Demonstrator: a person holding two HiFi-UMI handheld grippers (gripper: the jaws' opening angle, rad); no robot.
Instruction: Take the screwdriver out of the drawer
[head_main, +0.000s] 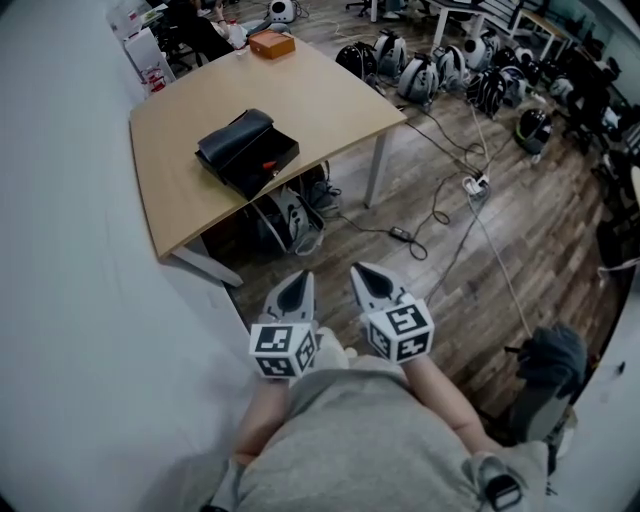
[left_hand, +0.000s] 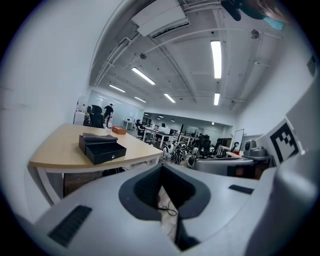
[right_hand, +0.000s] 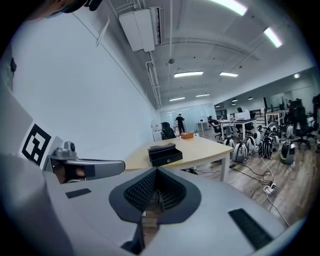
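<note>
A black drawer box stands on the wooden table, and its drawer is pulled open toward me. In the drawer lies a small red-handled tool that looks like the screwdriver. My left gripper and right gripper are held side by side close to my body, well short of the table. Both are shut and hold nothing. The left gripper view has the box far off beyond the left gripper. From the right gripper view the box stands above the right gripper.
An orange box sits at the table's far end. A bag lies under the table. Cables and a power strip cross the wood floor, with several backpacks behind. A white wall runs along the left.
</note>
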